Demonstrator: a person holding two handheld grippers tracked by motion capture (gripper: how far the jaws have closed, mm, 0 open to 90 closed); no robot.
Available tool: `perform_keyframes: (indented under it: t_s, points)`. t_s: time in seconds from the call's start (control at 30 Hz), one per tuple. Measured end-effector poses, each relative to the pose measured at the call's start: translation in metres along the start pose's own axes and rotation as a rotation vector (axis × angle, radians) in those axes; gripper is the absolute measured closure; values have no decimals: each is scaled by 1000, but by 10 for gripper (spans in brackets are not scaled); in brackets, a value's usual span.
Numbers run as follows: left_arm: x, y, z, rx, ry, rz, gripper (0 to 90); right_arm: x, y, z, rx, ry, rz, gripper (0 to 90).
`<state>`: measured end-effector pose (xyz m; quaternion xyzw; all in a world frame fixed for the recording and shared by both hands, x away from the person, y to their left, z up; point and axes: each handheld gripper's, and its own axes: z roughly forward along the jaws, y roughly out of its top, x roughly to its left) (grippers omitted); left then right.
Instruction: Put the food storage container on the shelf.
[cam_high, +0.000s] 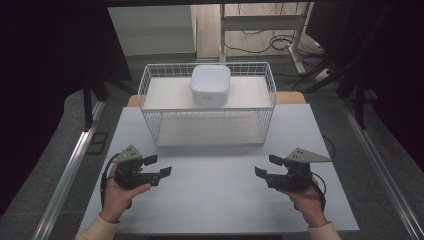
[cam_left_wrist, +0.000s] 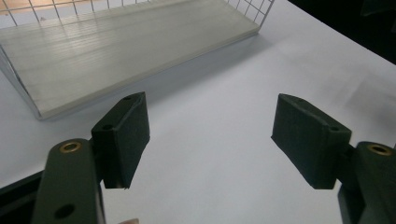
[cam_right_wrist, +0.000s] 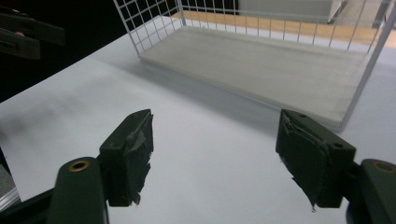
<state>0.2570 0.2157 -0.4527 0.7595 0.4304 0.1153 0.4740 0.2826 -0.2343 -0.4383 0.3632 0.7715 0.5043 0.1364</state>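
Observation:
A white wire rack (cam_high: 146, 85) with two shelves stands at the back of the white table (cam_high: 215, 200). A white rounded square box (cam_high: 210, 84) sits on its upper shelf. My left gripper (cam_high: 161, 166) is held low over the table's front left, jaws pointing inward to the right. It is open with nothing between the pads (cam_left_wrist: 125, 135). My right gripper (cam_high: 264, 165) mirrors it at the front right, also open and empty, its pads (cam_right_wrist: 306, 154) wide apart. The rack's lower shelf board (cam_left_wrist: 126, 46) lies ahead of the left jaws, and the same board (cam_right_wrist: 261, 70) lies ahead of the right jaws.
Bare table surface lies between the two grippers and in front of the rack. Metal rails (cam_high: 70, 170) run along both sides of the table. Table legs and cables (cam_high: 280, 42) sit on the floor beyond the rack.

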Motion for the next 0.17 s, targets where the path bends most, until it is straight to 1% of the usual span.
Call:
perform_keyframes:
  t_s: [0.03, 0.1, 0.13, 0.17]
  points:
    - [0, 0, 0, 0, 0, 0, 266, 0, 0, 0, 0, 0, 0, 260]
    - [0, -1, 0, -1, -2, -11, 262, 1, 0, -2, -21, -3, -16, 246]
    - [-1, -1, 0, -1, -3, -20, 256, 1, -1, -3, -43, -3, -18, 235]
    - [-1, -2, 1, -2, -4, -22, 256, 1, -1, -3, -43, -3, -18, 235]
